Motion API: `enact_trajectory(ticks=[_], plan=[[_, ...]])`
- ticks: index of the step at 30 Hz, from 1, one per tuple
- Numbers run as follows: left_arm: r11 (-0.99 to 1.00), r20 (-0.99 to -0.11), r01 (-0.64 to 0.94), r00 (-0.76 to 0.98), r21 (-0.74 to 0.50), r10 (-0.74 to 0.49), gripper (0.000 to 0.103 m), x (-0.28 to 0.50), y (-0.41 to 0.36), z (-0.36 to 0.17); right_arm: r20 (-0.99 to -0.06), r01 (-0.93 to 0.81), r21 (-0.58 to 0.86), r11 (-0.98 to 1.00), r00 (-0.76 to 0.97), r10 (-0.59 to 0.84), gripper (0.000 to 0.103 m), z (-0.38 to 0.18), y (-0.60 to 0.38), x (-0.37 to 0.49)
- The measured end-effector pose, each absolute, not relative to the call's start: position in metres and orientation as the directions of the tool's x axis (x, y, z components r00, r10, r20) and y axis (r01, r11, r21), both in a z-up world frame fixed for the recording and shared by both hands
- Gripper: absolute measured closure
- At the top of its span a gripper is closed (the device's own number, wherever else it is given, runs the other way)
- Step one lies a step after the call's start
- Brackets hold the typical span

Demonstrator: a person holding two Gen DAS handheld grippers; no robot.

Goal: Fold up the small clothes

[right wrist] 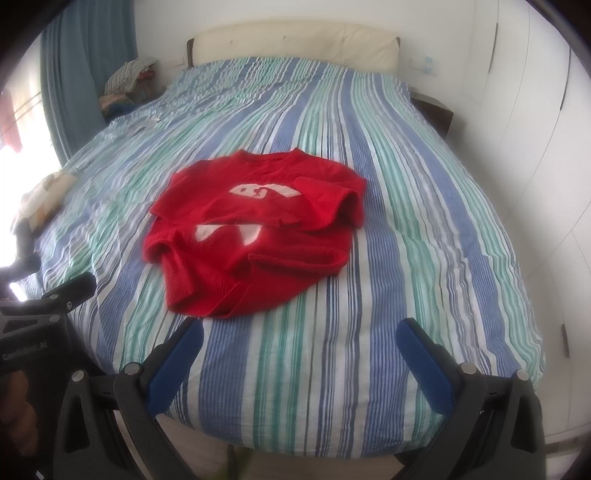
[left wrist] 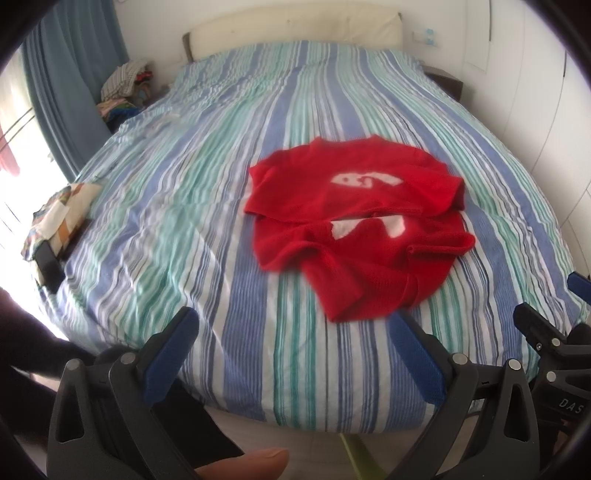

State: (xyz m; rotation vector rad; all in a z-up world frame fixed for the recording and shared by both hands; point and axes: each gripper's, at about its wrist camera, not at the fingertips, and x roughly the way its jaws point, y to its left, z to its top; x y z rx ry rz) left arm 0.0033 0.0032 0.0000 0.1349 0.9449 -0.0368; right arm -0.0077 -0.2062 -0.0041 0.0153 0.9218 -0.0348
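A small red sweater with a white print lies rumpled on the striped bed, its upper part doubled over the lower. In the right wrist view the same red sweater sits left of centre on the bed. My left gripper hangs open above the bed's near edge, just short of the sweater's hem, with nothing between its blue pads. Over that near edge my right gripper is open too, close to the sweater's lower hem. The right gripper's body shows at the left view's right edge.
A patterned folded cloth lies at the bed's left edge. A pile of clothes sits beside the blue curtain at the far left. A cream headboard and white wardrobe doors bound the bed. A thumb shows below.
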Motion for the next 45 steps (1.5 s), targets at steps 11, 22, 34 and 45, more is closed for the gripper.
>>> enact_trajectory(ticks=[11,22,34,45], plan=[[0.99,-0.81,0.093,0.585,0.109,0.034,0.0,0.0,0.004,-0.001,-0.799,0.04,-0.003,0.999,0.601,-0.027,0.0,-0.006,-0.205,-0.009],[0.987,-0.81,0.099,0.584,0.125,0.044,0.0,0.004,-0.003,0.001,-0.801,0.044,-0.004,0.999,0.598,-0.03,0.0,-0.004,-0.205,-0.008],[0.987,-0.813,0.101,0.581,0.123,0.042,0.0,0.006,-0.004,0.003,-0.804,0.051,-0.011,0.999,0.593,-0.039,0.0,-0.003,-0.204,-0.006],[0.987,-0.82,0.106,0.571,0.121,0.039,0.0,0.008,-0.006,0.003,-0.803,0.069,-0.032,0.997,0.592,-0.067,0.0,-0.001,-0.206,-0.005]])
